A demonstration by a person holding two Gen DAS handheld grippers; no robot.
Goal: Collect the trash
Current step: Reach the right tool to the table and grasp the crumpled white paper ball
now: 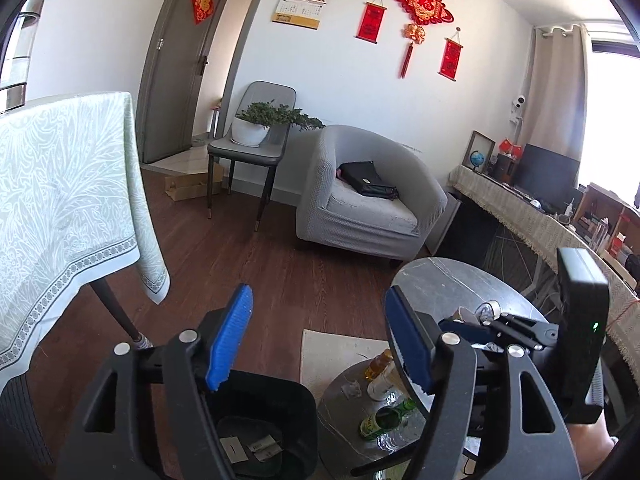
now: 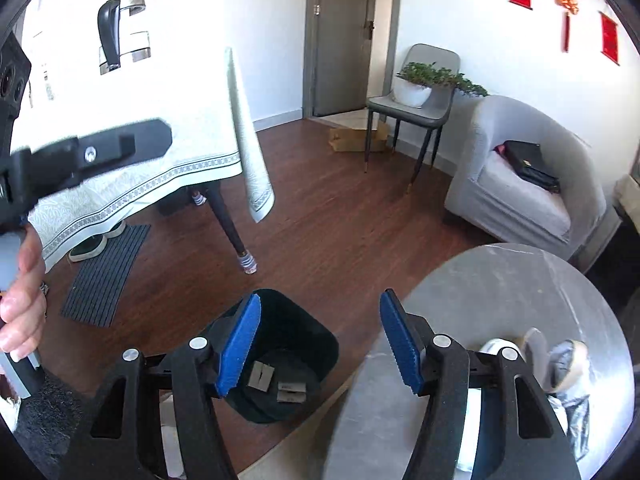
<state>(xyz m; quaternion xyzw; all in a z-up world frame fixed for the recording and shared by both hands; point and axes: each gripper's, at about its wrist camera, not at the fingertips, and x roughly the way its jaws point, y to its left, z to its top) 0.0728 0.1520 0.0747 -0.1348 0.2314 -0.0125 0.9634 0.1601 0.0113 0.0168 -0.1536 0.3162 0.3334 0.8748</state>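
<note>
While both grippers are hanging released and empty, left gripper (image 1: 318,336) and right gripper (image 2: 320,340) are facing the bin (image 2: 316,336). Trash (image 2: 560,364) is lying on the round table (image 2: 500,280); the right should probably be reaching it, avoiding the table edge. Bottles (image 1: 380,420) are crowding the lower table (image 1: 340,404).

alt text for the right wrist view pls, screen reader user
The open, empty right gripper hangs above a black trash bin holding paper scraps, beside a round grey table with crumpled trash. A grey armchair stands behind.
</note>
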